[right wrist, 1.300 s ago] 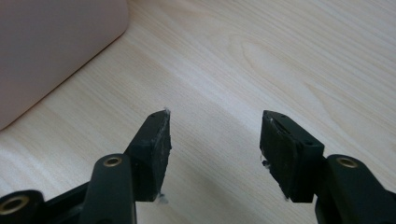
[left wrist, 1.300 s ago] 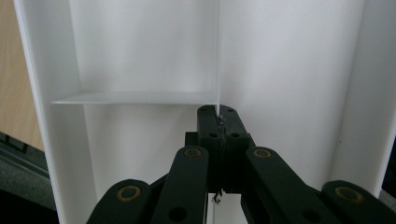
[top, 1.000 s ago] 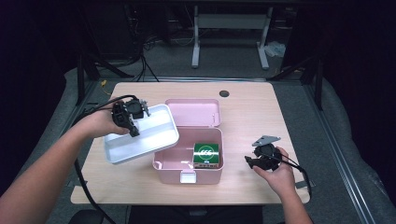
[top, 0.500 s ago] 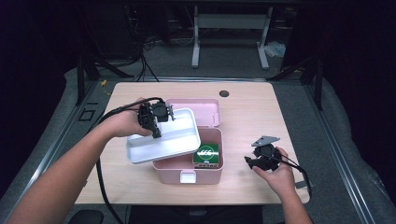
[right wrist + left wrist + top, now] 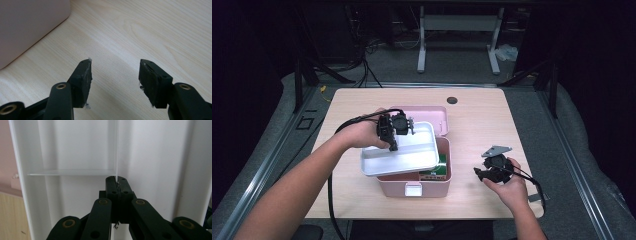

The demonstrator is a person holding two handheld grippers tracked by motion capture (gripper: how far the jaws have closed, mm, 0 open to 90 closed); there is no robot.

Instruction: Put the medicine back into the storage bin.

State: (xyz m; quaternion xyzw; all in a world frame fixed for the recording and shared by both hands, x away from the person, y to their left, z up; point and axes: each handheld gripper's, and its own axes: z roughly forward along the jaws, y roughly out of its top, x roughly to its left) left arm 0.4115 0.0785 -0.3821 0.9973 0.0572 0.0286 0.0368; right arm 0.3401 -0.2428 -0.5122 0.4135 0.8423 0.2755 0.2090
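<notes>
A pink box (image 5: 414,184) stands open near the table's front edge, its lid (image 5: 432,116) folded back behind it. A green-labelled item (image 5: 436,172) lies inside. My left gripper (image 5: 393,135) is shut on a thin divider wall of a white tray (image 5: 407,152), which it holds over the box's left part. In the left gripper view the jaws pinch that thin wall (image 5: 116,155) of the tray (image 5: 75,150) at my left gripper (image 5: 117,186). My right gripper (image 5: 478,173) rests open on the table right of the box; its jaws (image 5: 115,72) stand apart over bare wood with nothing between them.
The wooden table (image 5: 482,120) has a dark round hole (image 5: 452,100) near its far edge. The pink box's corner (image 5: 30,27) lies close to the right gripper's left. Cables trail from both grippers. Dark floor and metal stands lie beyond the table.
My left gripper has carried the white tray to the right, from beside the pink box to over its opening, and slightly lower. The right gripper has kept still.
</notes>
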